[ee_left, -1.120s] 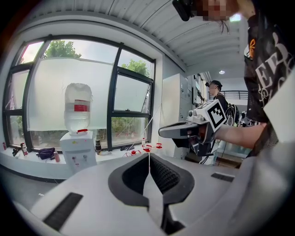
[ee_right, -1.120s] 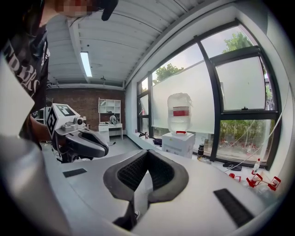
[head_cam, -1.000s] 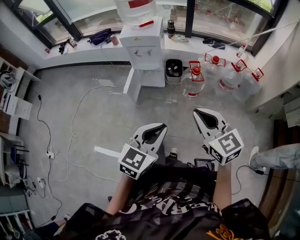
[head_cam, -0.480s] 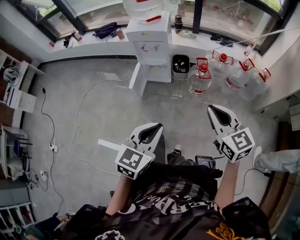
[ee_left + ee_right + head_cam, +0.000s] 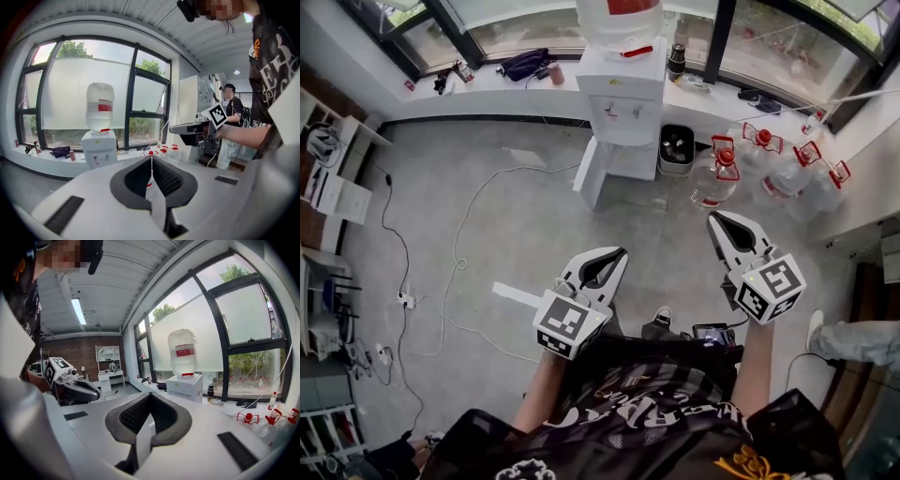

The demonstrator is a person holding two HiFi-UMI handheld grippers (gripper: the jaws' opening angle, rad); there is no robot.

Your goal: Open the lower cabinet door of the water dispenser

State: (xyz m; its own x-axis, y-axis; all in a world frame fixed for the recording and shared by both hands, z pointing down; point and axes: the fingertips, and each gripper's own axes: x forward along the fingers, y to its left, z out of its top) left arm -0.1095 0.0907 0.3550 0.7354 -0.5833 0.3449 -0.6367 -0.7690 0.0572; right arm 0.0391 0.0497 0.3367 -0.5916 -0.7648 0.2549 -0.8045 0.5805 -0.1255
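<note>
A white water dispenser [image 5: 622,103] with a bottle on top stands against the window ledge at the far side of the room; it also shows in the left gripper view as the dispenser [image 5: 99,149] and in the right gripper view as the dispenser [image 5: 184,386]. Its lower cabinet door [image 5: 589,174] hangs swung out to the left. My left gripper [image 5: 617,255] and right gripper [image 5: 719,218] are held out at waist height, well short of the dispenser. Both are shut with nothing between the jaws.
Several big water bottles with red caps [image 5: 773,166] stand right of the dispenser, beside a small black bin [image 5: 677,149]. A white cable [image 5: 459,242] trails across the grey floor. Shelves [image 5: 323,187] line the left wall. Another person's leg [image 5: 861,338] shows at the right.
The dispenser and bottles have slid rightward and look a little nearer in the head view as I walk towards them. Both grippers stayed shut and travelled along with me.
</note>
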